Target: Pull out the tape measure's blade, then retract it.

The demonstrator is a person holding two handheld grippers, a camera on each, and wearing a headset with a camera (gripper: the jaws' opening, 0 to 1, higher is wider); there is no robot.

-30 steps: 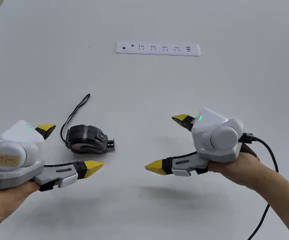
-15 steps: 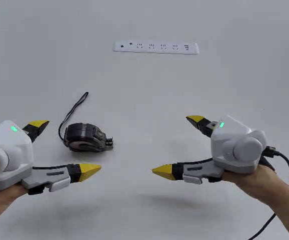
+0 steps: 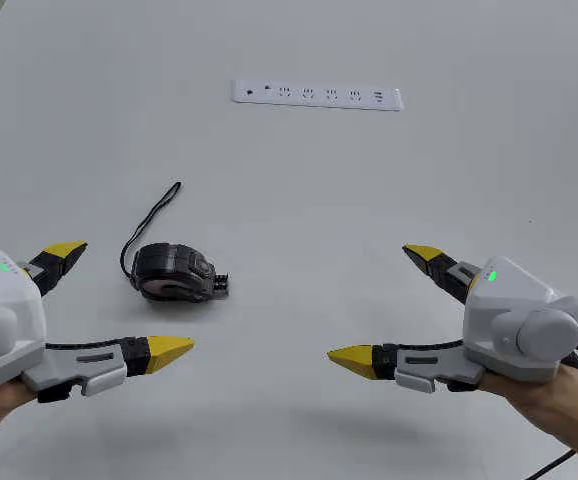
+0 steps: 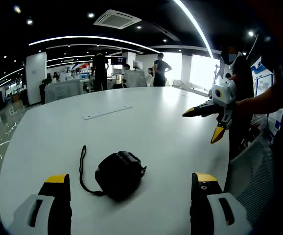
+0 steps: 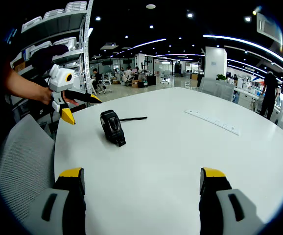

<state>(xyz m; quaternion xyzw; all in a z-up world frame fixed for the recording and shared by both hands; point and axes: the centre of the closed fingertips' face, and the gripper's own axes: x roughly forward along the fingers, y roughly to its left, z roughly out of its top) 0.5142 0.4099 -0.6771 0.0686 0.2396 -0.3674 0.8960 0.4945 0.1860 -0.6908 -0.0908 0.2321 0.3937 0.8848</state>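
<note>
Tape measure (image 3: 174, 273): black, rounded, left-center, bare white table (image 3: 299, 190) all round.
L gripper (image 3: 119, 300): lower left, jaws apart.
R gripper (image 3: 389, 305): lower right, jaws apart.

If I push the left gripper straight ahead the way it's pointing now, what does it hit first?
Most likely the tape measure: the left gripper view shows it lying ahead, between the open jaws of the left gripper. How far ahead is hard to judge.
</note>
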